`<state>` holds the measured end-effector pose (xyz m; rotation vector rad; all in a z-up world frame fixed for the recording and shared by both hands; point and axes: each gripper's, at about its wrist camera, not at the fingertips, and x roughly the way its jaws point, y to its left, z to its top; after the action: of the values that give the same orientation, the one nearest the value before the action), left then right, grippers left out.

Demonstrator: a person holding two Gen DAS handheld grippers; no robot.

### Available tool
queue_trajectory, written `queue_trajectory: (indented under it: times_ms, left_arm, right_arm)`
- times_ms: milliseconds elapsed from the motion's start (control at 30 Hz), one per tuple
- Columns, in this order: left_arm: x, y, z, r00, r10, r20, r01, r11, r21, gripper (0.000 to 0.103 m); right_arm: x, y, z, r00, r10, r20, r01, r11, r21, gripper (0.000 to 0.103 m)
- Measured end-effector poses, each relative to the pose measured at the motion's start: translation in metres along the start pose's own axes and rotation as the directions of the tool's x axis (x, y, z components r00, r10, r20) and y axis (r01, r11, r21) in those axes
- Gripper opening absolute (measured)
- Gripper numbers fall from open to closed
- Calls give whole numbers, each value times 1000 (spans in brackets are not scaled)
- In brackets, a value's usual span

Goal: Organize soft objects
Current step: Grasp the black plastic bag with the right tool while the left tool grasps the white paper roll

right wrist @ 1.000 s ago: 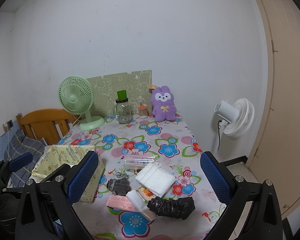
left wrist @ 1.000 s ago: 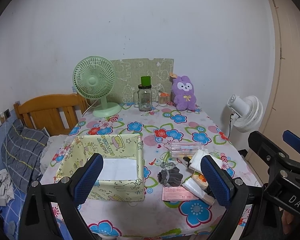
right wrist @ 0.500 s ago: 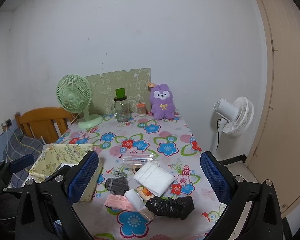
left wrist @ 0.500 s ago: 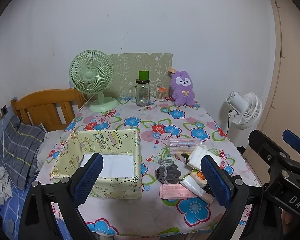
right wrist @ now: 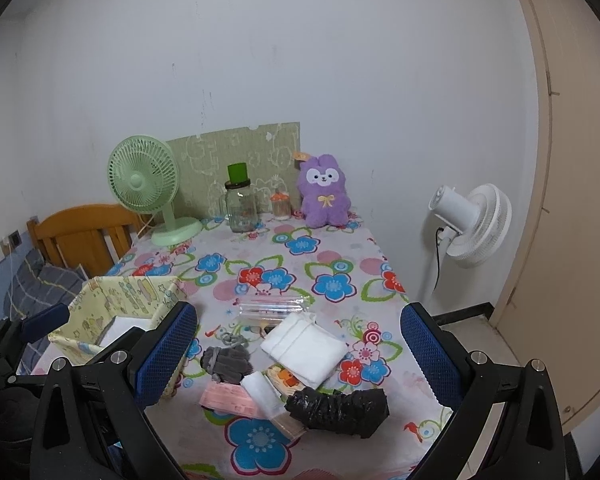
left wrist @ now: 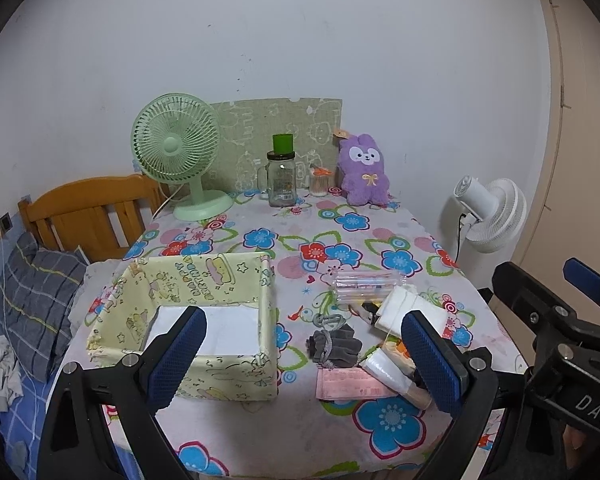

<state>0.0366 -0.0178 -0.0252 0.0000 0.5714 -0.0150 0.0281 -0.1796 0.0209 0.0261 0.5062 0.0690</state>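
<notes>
A yellow fabric box (left wrist: 204, 320) (right wrist: 112, 312) stands on the left of the flowered table (left wrist: 260, 436), with something white on its floor. To its right lies a cluster: a grey drawstring pouch (left wrist: 334, 344) (right wrist: 226, 360), a folded white cloth (right wrist: 304, 350) (left wrist: 414, 308), a pink packet (left wrist: 350, 384) (right wrist: 228, 396), a black crinkled roll (right wrist: 338, 410) and a clear tube case (right wrist: 274, 306) (left wrist: 368, 286). A purple plush rabbit (left wrist: 362, 170) (right wrist: 324, 192) sits at the far edge. My left gripper (left wrist: 304, 360) and right gripper (right wrist: 300, 356) hover above the near edge, both open and empty.
A green desk fan (left wrist: 180, 160), a glass jar with a green lid (left wrist: 282, 178) and a small jar (left wrist: 319, 182) line the back wall. A white floor fan (right wrist: 472, 226) stands right of the table. A wooden headboard (left wrist: 88, 212) and bedding lie left.
Both grippers have drawn back and risen slightly, so the table shows a little smaller and lower in each view. Nothing on the table has moved.
</notes>
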Motion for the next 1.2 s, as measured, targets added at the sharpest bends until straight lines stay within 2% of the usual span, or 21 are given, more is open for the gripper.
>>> queue_trajectory:
  times_ms: [400, 967, 1200]
  left_arm:
    - [36, -14, -13, 998, -33, -54, 34, 999, 9, 99]
    - [83, -41, -49, 986, -57, -157, 68, 995, 67, 97]
    - [91, -60, -62, 978, -100, -185, 124, 984, 125, 97]
  right_arm:
    - [32, -11, -12, 999, -1, -37, 1, 1000, -22, 103]
    - [80, -26, -57, 990, -8, -138, 5, 1000, -24, 100]
    - [90, -37, -74, 982, -31, -187, 29, 999, -14, 99]
